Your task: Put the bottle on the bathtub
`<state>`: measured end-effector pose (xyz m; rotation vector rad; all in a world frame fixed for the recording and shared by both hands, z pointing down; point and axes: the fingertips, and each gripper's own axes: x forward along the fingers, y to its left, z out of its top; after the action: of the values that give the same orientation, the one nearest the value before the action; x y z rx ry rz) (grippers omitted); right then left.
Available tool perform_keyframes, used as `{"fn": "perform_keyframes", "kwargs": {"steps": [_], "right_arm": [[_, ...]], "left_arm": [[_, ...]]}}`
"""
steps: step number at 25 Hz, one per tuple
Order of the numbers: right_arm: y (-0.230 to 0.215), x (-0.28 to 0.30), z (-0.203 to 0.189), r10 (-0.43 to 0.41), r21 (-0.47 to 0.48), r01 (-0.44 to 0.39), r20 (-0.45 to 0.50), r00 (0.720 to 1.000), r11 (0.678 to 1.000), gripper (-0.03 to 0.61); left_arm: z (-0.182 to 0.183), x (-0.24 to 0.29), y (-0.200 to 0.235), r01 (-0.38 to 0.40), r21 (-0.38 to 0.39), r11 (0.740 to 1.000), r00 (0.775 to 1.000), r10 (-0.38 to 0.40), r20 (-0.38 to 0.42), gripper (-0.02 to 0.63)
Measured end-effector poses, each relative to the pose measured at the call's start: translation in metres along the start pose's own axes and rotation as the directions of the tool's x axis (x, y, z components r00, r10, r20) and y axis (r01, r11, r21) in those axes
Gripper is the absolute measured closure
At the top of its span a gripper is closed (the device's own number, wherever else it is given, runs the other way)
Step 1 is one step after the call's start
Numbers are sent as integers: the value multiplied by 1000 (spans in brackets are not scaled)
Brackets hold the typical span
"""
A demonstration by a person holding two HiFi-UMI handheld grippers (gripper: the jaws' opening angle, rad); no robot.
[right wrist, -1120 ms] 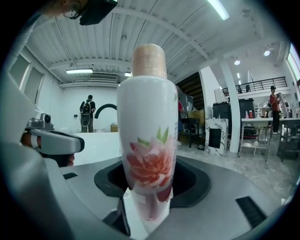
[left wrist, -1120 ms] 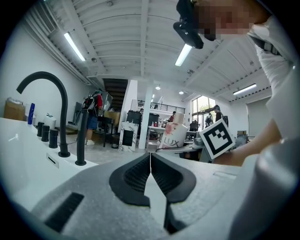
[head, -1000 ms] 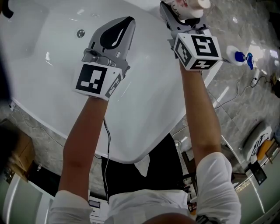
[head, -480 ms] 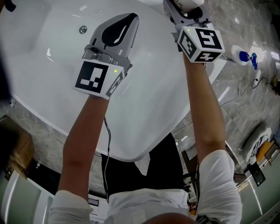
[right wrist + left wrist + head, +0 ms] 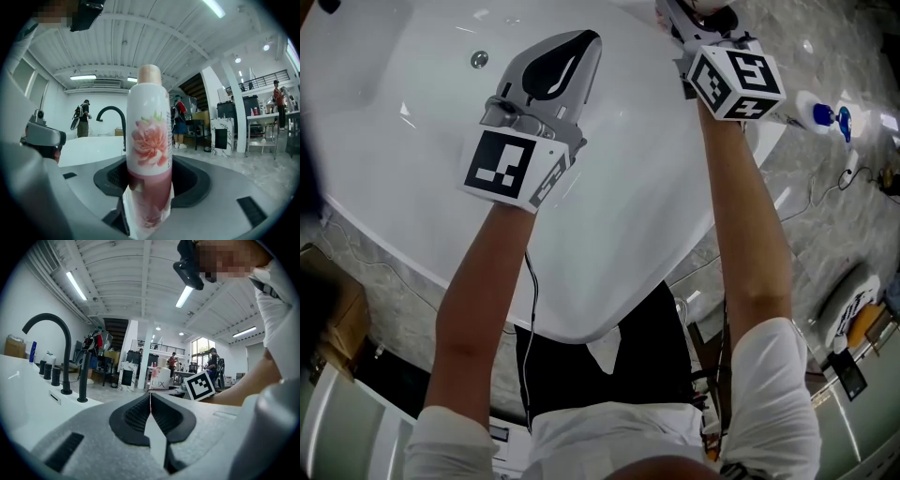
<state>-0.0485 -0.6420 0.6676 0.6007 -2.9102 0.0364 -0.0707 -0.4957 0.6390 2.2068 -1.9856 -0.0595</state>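
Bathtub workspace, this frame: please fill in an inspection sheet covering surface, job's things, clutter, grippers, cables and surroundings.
Surface: white glossy bathtub, with a round metal fitting in the basin.
Job's things: bottle, white with a pink flower and a beige cap, upright, not yet set down.
Clutter: a white and blue item on the floor beside the tub; a cardboard box at the left.
Grippers: left gripper shut and empty over the tub; right gripper shut on the bottle.
Cables: a black cable hangs below the left forearm.
Surroundings: black faucet, grey marble floor, people standing far behind.
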Motion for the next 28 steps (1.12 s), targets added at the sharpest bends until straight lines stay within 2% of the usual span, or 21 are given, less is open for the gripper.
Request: {"fn": "perform_keyframes", "kwargs": {"steps": [5, 8, 17, 22, 28], "right_arm": [[4, 0, -3, -5, 1, 5, -30, 1000, 1000, 347], [3, -7, -4, -24, 35, 25, -28, 999, 999, 332], [21, -73, -13, -153, 116, 156, -42, 987, 981, 327], [68, -135, -17, -165, 205, 172, -50, 985, 963, 337], [146, -189, 25, -175, 192, 180, -42, 984, 965, 435]], "left_arm": [[4, -2, -8, 6, 2, 1000, 1000, -6, 2, 594], [10, -4, -12, 9, 6, 1000, 1000, -9, 4, 594], [-5, -40, -24, -12, -53, 999, 999, 10, -36, 594], [-20, -82, -38, -11, -89, 996, 997, 4, -73, 594], [4, -155, -32, -28, 19, 999, 990, 30, -141, 594]]}}
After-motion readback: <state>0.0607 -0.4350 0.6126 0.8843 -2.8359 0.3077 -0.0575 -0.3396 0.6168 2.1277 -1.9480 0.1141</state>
